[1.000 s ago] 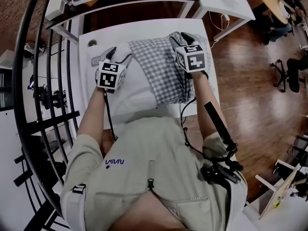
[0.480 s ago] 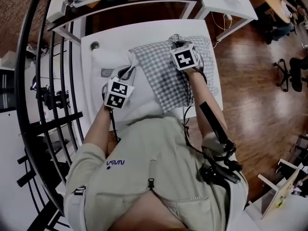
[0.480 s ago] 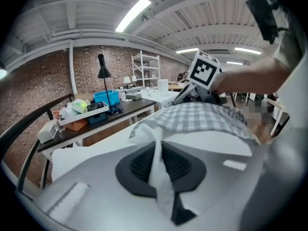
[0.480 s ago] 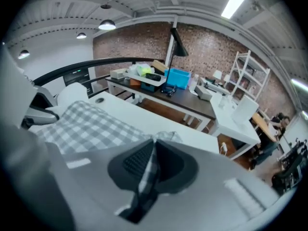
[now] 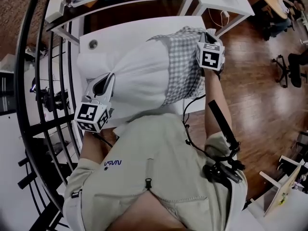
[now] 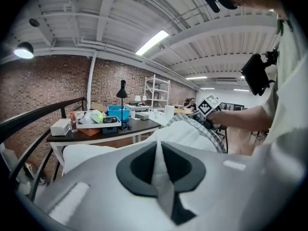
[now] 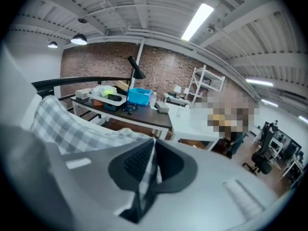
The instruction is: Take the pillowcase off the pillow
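**Left tongs** (image 5: 109, 79) (image 6: 158, 147), at the head view's lower left: the jaws have just been closing and now stand together on a fold of white cloth. The cloth belongs to the bare end of the pillow (image 5: 137, 76), which runs up between the dark pads in the left gripper view.

**Right tongs** (image 5: 206, 33) (image 7: 152, 146), at the upper right: these jaws have likewise just been closing. They are pressed together on a pinch of grey-and-white checked cloth, the pillowcase (image 5: 185, 71) (image 7: 72, 126).

**Pillow and pillowcase:** the pillow stretches crosswise between the two tongs, over the white tabletop (image 5: 130, 28). Whether its underside touches the tabletop cannot be told. The pillowcase covers only the end nearest the right tongs, and the larger part of the pillow lies exposed, gathered into creases toward the left tongs.

**Surroundings:** beyond the tabletop stands a dark desk (image 6: 120, 128) carrying a blue bin (image 6: 116, 112) and a black lamp (image 6: 122, 88). A black curved railing (image 5: 33, 81) runs along the left, and a wooden floor (image 5: 260, 95) lies to the right.
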{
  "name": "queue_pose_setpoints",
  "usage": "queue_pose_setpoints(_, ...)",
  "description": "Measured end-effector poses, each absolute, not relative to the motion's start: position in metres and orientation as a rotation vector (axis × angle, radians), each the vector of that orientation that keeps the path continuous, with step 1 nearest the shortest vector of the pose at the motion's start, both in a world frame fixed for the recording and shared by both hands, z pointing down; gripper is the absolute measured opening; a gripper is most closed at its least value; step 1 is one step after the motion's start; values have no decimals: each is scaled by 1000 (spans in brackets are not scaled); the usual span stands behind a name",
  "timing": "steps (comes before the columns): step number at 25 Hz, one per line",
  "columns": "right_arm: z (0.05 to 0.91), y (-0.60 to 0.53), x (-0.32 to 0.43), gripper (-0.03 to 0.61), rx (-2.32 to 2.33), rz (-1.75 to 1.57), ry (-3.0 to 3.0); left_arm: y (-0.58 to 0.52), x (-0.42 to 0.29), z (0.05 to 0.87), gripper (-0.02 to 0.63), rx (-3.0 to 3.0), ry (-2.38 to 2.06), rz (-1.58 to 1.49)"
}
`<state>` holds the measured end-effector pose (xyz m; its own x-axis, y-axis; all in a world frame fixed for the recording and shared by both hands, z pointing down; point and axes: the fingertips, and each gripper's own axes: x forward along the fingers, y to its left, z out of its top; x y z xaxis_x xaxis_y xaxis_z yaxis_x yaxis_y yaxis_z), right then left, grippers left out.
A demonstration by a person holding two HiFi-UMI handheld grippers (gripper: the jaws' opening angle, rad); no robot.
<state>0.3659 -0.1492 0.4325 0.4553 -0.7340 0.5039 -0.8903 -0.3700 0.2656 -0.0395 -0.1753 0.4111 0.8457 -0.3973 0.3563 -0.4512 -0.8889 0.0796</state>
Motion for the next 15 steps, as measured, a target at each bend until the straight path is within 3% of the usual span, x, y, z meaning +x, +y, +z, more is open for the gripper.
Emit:
queue_pose_setpoints(12,515,-137,372,21,2219,638,-1430,-247,-7,509,43,2816,-813,696)
queue_pose_setpoints(15,492,-140,361,127,2245,611,-1604,-259,-1,486,129,2913,-900,631)
